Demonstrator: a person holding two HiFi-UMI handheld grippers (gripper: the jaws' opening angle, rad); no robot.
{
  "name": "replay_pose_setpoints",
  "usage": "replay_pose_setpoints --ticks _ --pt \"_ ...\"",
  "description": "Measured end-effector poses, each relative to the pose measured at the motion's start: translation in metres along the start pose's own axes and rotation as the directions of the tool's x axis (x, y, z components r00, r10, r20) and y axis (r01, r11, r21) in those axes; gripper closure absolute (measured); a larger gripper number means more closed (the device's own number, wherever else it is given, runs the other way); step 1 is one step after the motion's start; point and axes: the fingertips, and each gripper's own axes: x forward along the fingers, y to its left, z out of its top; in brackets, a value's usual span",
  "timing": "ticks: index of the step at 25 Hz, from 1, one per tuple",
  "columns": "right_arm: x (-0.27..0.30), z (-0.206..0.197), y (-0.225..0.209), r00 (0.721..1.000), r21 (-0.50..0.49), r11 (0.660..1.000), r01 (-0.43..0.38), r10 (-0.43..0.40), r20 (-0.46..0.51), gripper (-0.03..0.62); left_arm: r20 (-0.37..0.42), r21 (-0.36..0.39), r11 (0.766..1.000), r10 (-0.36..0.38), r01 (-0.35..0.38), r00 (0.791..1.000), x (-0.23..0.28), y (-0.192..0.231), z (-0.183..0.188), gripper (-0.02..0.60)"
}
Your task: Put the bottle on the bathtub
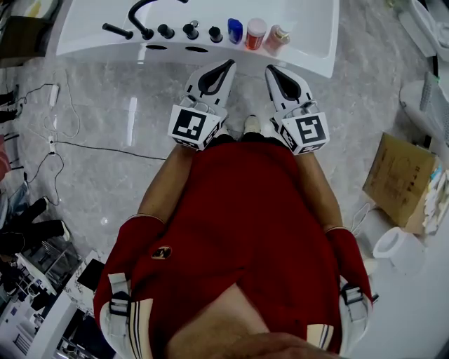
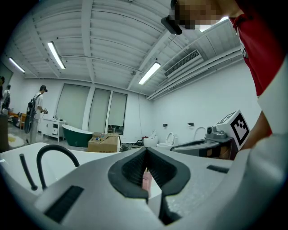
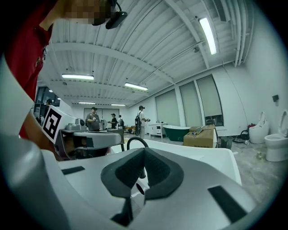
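The white bathtub lies across the top of the head view, with a black faucet and black knobs on its near rim. Three bottles stand on that rim: a blue one, a red one with a pale cap and a pink one. My left gripper and right gripper are side by side just short of the rim, both shut and holding nothing. A strip of the pink bottle shows in the hollow between the shut left jaws. The faucet rises behind the right jaws.
A cardboard box and a white roll sit on the floor at the right. Cables trail across the grey floor at the left. Farther off are a green tub, a toilet and several people.
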Motion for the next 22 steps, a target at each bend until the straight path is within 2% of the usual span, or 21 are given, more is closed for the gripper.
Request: replay_pose_setpoints --ticks 22 --pt "-0.002 0.002 0.012 0.999 0.006 1.000 -0.030 0.030 0.015 0.596 -0.004 0.012 1.000 -0.003 0.003 1.000 -0.004 -0.003 0.002 0.575"
